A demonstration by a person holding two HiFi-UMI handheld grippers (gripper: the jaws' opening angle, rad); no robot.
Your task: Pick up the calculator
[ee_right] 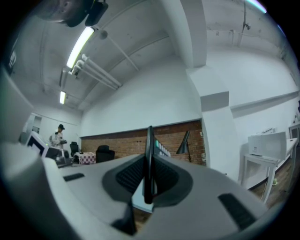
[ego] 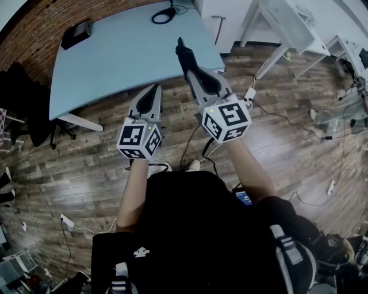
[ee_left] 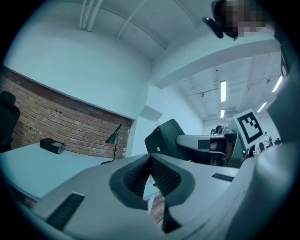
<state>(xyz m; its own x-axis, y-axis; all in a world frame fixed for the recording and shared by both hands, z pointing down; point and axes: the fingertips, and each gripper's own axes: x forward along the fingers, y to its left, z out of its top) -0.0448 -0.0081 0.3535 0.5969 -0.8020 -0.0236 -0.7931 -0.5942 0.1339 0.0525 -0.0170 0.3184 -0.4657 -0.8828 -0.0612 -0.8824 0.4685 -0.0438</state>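
Observation:
The calculator is a thin dark slab, held in the air on edge over the near corner of the light blue table. My right gripper is shut on its lower end. In the right gripper view the calculator stands edge-on between the pads, with pale keys showing on its right face. My left gripper hovers to the left and a little nearer, over the table's edge, shut with nothing in it. In the left gripper view its pads meet, and the calculator shows beyond them.
A black box and a black lamp's base stand at the back of the table, by a brick wall. A white desk stands to the right. Cables and power strips lie on the wooden floor. A dark chair is at left.

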